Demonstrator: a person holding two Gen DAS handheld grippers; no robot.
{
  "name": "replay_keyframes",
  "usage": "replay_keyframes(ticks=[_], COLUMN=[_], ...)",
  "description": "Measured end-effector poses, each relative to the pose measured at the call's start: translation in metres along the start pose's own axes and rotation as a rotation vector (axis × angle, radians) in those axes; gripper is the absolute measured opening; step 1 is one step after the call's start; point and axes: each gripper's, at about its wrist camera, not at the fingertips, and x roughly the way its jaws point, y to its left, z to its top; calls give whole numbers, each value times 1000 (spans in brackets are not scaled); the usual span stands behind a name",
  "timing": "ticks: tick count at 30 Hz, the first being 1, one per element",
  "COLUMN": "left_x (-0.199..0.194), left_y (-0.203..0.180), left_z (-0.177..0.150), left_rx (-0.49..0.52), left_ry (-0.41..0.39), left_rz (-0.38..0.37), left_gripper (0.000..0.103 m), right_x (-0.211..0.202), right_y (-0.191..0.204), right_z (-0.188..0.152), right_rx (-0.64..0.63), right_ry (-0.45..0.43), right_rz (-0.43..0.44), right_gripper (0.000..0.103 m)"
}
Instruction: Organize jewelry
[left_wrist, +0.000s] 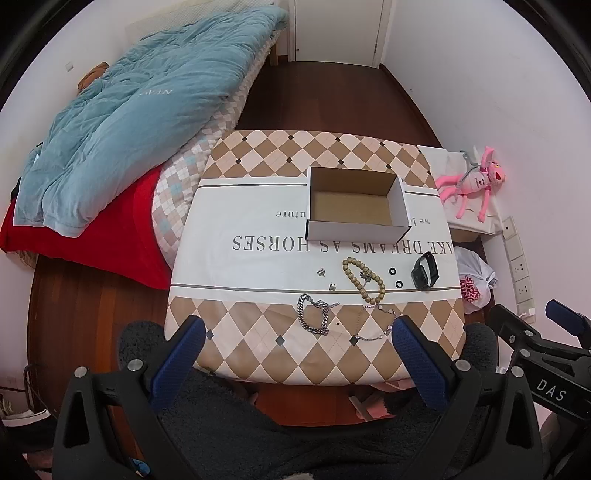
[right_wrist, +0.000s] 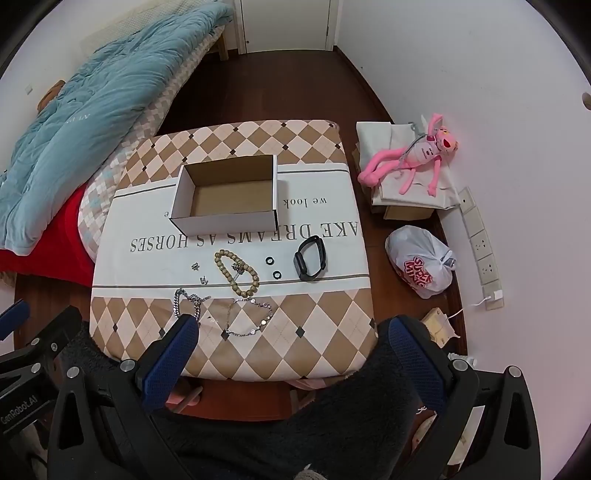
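An empty open cardboard box stands on the cloth-covered table. Nearer me lie a wooden bead bracelet, a thick silver chain bracelet, a thin silver bracelet, a black smart band, two small black rings and two small silver pieces. My left gripper and right gripper are both open and empty, above the table's near edge.
A bed with a blue duvet lies left of the table. A pink plush toy sits on boxes at the right wall. A white plastic bag is on the wooden floor beside wall sockets.
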Motion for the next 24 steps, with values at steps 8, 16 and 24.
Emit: replay_keyframes(ticks=[8,16,24], left_x=[0,0,-2], left_y=[0,-1,-2], left_z=[0,1,4], left_rx=[2,4,4], left_ry=[-3,-4,-10], left_rz=[4,4,6], left_gripper=[103,103,103], right_x=[-1,-1,-4], right_y=[0,1,-4], right_z=[0,-1,1], right_rx=[1,1,2], right_ry=[-1,-3,-6], right_rz=[0,0,-1], right_gripper=[103,103,103])
